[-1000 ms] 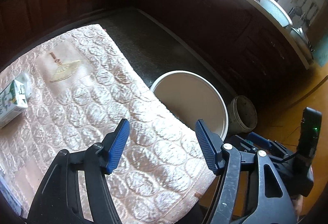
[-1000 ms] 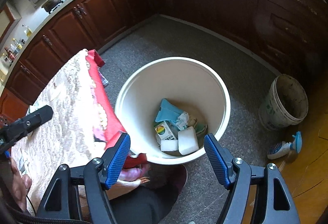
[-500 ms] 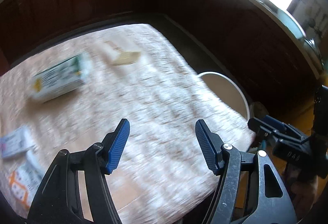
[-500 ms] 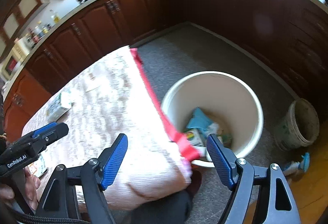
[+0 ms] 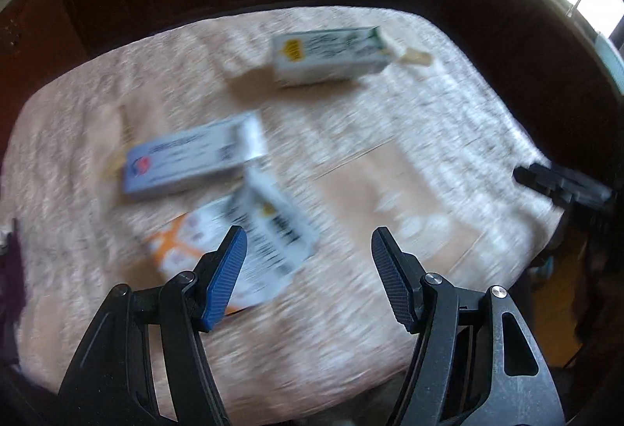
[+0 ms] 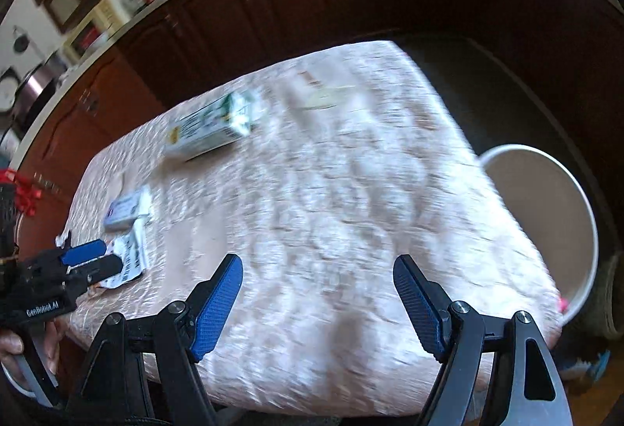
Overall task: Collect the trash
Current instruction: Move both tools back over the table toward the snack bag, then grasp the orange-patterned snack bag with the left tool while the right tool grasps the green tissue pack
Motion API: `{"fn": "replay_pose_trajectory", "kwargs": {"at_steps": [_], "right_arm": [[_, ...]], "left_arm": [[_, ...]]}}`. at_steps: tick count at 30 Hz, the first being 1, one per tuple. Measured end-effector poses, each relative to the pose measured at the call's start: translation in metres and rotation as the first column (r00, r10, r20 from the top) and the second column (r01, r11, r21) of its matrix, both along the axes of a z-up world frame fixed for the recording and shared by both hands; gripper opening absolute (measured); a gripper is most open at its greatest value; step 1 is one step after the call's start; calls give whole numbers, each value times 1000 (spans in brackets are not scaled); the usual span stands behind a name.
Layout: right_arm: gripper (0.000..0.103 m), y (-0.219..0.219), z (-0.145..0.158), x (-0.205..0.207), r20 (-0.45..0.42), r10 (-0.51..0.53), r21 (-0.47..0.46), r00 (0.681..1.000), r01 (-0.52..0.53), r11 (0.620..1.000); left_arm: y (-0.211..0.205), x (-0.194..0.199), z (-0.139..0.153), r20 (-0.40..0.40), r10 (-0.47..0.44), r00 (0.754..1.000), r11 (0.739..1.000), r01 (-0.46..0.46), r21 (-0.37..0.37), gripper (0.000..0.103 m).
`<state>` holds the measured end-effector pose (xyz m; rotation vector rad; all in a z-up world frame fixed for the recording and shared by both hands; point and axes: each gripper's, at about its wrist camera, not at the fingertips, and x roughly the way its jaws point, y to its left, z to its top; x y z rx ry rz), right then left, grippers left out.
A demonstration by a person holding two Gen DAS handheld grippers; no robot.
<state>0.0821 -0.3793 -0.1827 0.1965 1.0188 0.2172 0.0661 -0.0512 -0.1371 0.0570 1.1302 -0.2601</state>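
Three pieces of trash lie on the table's pink quilted cloth (image 5: 421, 137). A green-and-white carton (image 5: 327, 55) lies on its side at the far end. Nearer lies a blue-and-white box (image 5: 191, 160), and next to it a flattened orange-and-white packet (image 5: 249, 231). My left gripper (image 5: 308, 235) hovers open and empty just over that packet's near edge. My right gripper (image 6: 318, 262) is open with nothing in it above bare cloth (image 6: 351, 192). From there the carton (image 6: 210, 127) lies far left and the left gripper (image 6: 84, 258) is over the packet (image 6: 130, 262). Both views are motion-blurred.
A white bucket (image 6: 546, 223) stands on the floor off the table's right edge. Dark wooden cabinets (image 6: 273, 8) curve around the table, with bottles on the counter above. A person's hand (image 6: 11, 344) grips the left tool. A blue spray bottle (image 6: 585, 363) lies on the floor.
Both views have swung left from the bucket onto the tabletop, bringing the carton, box and packet into view. The right jaws stand slightly wider; the left jaws are unchanged.
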Motion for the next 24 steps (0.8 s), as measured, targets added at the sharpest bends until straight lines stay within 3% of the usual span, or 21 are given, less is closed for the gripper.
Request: {"fn": "replay_pose_trajectory", "kwargs": {"at_steps": [4,16,17,20,24], "right_arm": [[77,28,-3,13,-9,65,-30,998,-65,997],[77,63,-8,57,-27,123,-37,992,-124,992],[77,69,-8,64,-28,141,-42,990,-142,989],[77,80,-9,85,-40,169,-23,985,-170,985],[77,79,-4,116,-14,97,-19,995,-98,995]], "left_arm": [[24,2,-11,-26,-3,1000,999,4,44,71],[81,15,-10,-65,99,993,989,-105,-107,73],[82,16,-11,-64,96,993,989,-103,-103,78],[90,20,-16,-69,114,991,991,-118,-65,78],[106,23,-16,-86,155,984,979,-165,-116,78]]}}
